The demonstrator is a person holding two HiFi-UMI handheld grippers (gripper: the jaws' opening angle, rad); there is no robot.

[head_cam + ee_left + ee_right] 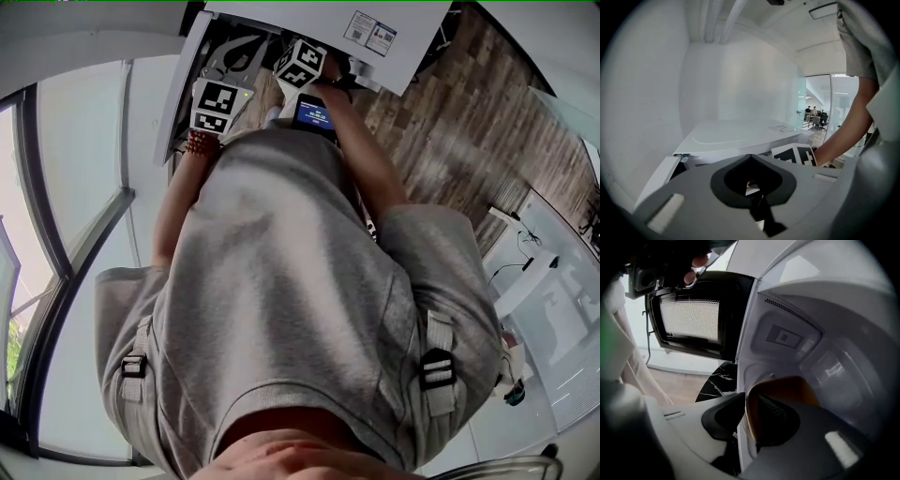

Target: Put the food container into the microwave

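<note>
Wooden floor (469,122) is stretching beside the microwave (787,338); right hand-held gripper (747,420) is clamping the food container (787,387) inside, left hand-held gripper (750,157) closed

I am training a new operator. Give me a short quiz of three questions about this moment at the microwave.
1. True or false: the microwave door stands open.
2. What does the right gripper clamp? A) nothing B) the wall of the orange food container C) a spoon
3. Fill in: the left gripper has its jaws together and holds ___.
Key: 1 true; 2 B; 3 nothing.
</note>
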